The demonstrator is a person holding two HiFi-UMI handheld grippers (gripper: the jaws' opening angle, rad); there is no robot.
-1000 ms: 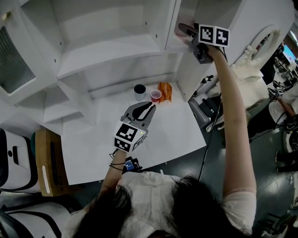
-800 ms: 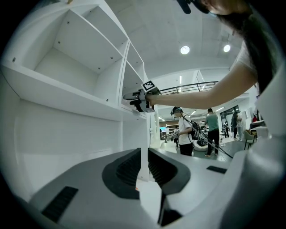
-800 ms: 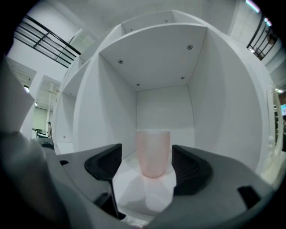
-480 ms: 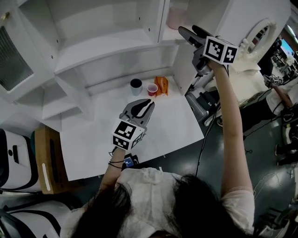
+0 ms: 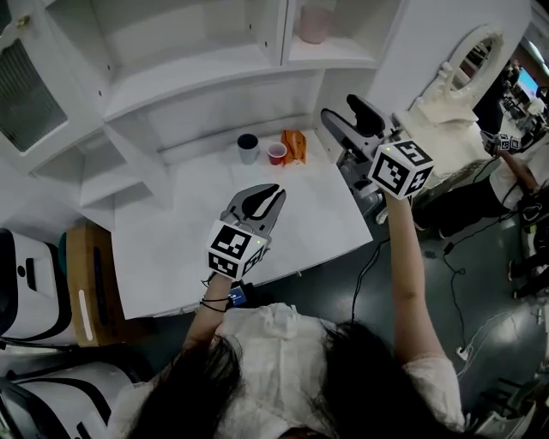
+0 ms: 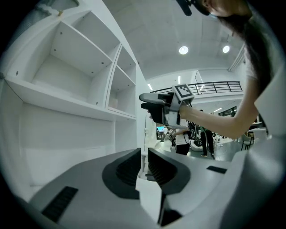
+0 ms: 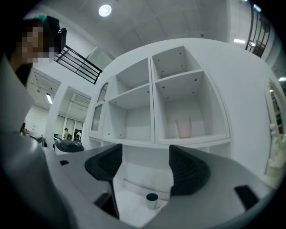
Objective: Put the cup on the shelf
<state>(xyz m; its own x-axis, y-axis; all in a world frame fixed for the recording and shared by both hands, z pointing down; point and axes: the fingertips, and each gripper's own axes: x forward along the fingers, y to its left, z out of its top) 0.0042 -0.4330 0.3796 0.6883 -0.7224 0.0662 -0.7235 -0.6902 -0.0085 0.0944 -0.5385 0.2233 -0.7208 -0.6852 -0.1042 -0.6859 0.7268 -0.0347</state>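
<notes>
Cup point(image 5: 315, 21), pale pink, stands upright in the upper right compartment of the shelf point(image 5: 197, 86), at about 11 o'clock from the right gripper point(image 5: 339, 107). That gripper hangs well below it with its jaws wide and nothing between them. The left gripper point(image 5: 270, 195) hovers over the table point(image 5: 171, 257), its jaws narrowed to a slit and empty. The placing step looks done. A dark cup point(image 5: 248, 147) and a red cup point(image 5: 276, 153) stand at its 12 o'clock. If more is wanted, the next move calls for reaching one of these with the jaws spread.
</notes>
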